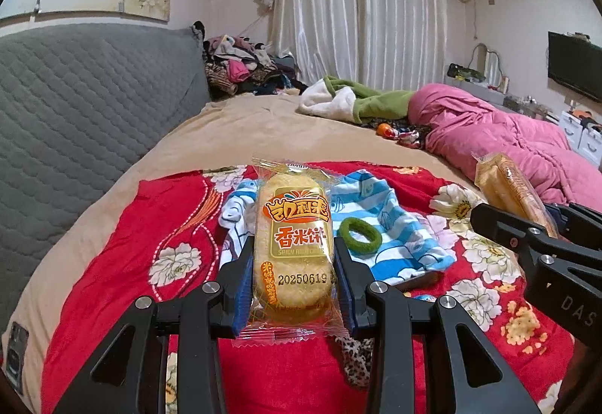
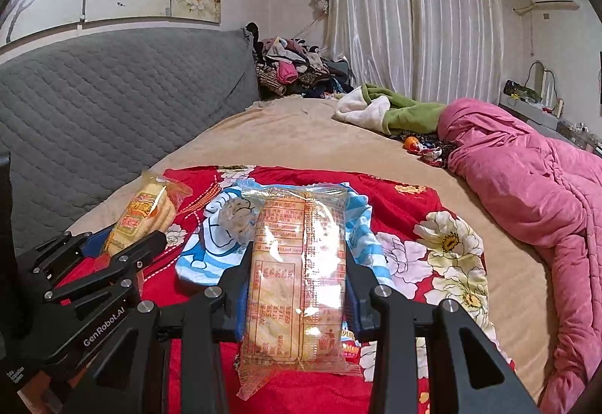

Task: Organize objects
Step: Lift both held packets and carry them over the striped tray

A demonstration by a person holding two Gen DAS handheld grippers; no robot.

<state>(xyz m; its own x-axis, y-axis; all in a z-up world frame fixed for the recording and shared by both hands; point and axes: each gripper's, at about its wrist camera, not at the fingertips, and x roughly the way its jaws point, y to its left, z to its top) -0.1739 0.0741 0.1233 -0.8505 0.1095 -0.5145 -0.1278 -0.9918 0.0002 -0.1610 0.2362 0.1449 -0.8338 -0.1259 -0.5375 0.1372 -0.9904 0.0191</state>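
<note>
Both your tongs are full: left tongs (image 1: 293,263) clamp the yellow rice-cracker packet (image 1: 293,244), right tongs (image 2: 297,282) the clear-wrapped cracker pack (image 2: 297,282), each lengthwise along the fingers, over the red floral cloth (image 1: 150,226) on the bed.

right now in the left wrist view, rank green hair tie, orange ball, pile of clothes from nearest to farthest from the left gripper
1. Green hair tie: just right of the left gripper, on the striped cloth.
2. Orange ball: mid-bed, beside the pink quilt.
3. Pile of clothes: far end, by the curtain.
</note>
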